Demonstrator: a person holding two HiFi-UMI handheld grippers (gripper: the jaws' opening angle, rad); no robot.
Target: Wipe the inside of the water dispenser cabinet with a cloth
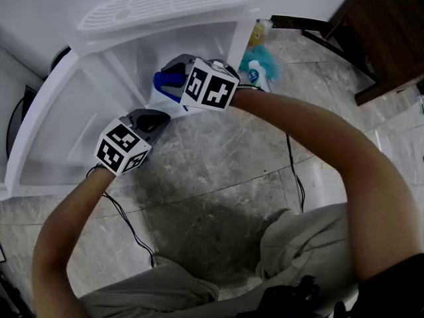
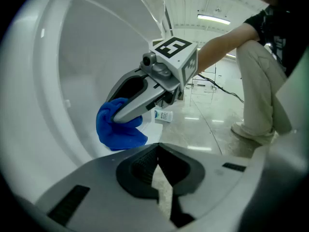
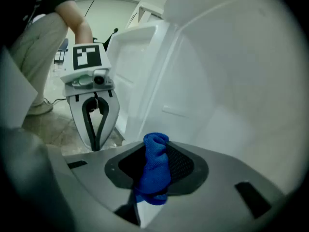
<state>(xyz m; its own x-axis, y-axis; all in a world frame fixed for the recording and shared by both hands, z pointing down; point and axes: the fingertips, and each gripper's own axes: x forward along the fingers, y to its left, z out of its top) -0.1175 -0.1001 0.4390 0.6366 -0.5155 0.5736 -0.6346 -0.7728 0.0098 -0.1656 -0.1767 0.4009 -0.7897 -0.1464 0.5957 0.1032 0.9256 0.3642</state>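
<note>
Our right gripper (image 2: 118, 116) pinching the blue cloth (image 2: 116, 134) inside the white cabinet (image 1: 132, 58), our left gripper (image 3: 95, 144) just beside it, jaws pressed together, empty

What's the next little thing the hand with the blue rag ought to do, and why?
Probably ease the right gripper forward until the blue cloth presses flat on the white cabinet wall, then begin a stroke. Its fingers grip the cloth just in front of that wall, while the left gripper is shut, empty, alongside.
</note>
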